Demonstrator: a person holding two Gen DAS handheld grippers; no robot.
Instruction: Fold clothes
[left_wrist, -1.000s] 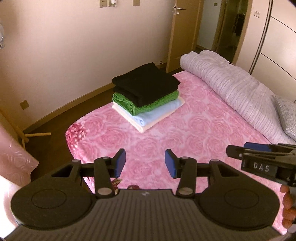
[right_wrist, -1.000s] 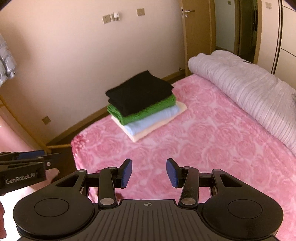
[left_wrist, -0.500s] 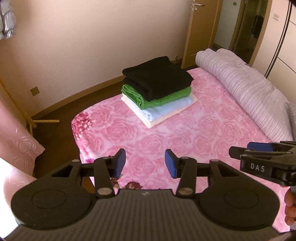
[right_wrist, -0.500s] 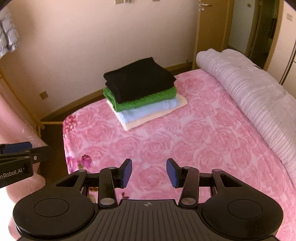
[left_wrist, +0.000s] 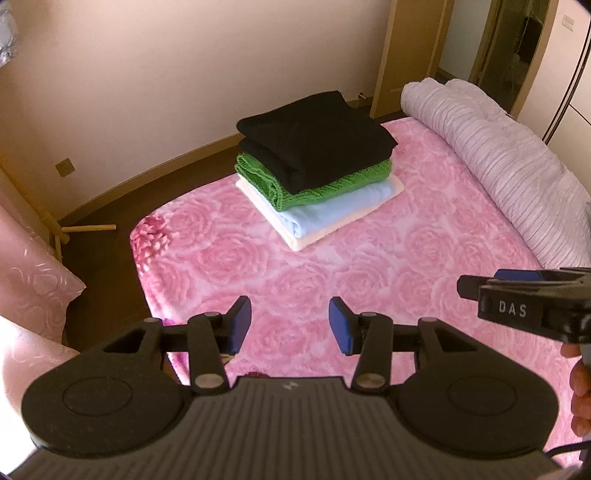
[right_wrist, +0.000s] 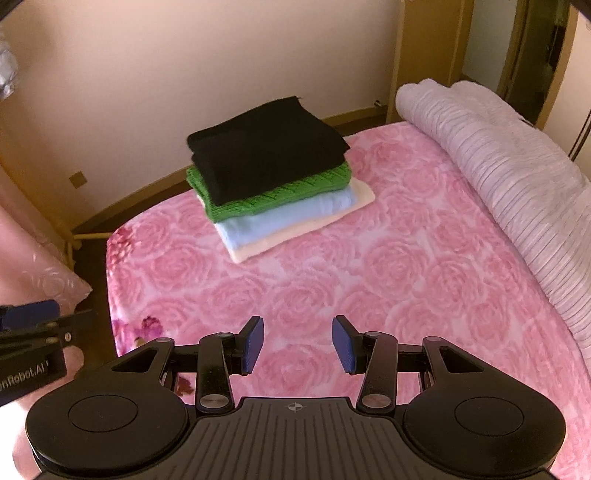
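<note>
A stack of folded clothes (left_wrist: 317, 162) lies on the pink rose-patterned bed (left_wrist: 332, 273): black on top, then green knit, light blue, cream at the bottom. It also shows in the right wrist view (right_wrist: 273, 173). My left gripper (left_wrist: 290, 325) is open and empty, held above the bed's near part, well short of the stack. My right gripper (right_wrist: 297, 343) is open and empty, also above the bed and short of the stack. The right gripper shows side-on in the left wrist view (left_wrist: 524, 302); the left one shows at the left edge of the right wrist view (right_wrist: 33, 332).
A rolled lilac striped quilt (left_wrist: 509, 166) lies along the bed's right side. A pink patterned cloth (left_wrist: 33, 273) hangs at the left. Dark floor (left_wrist: 99, 258) and a beige wall lie beyond the bed's far edge; a doorway (left_wrist: 461, 48) is at the back right.
Both grippers have drawn back and turned, so the stack has shifted toward the middle of both views. Both stay open and empty. The stack itself has not moved.
</note>
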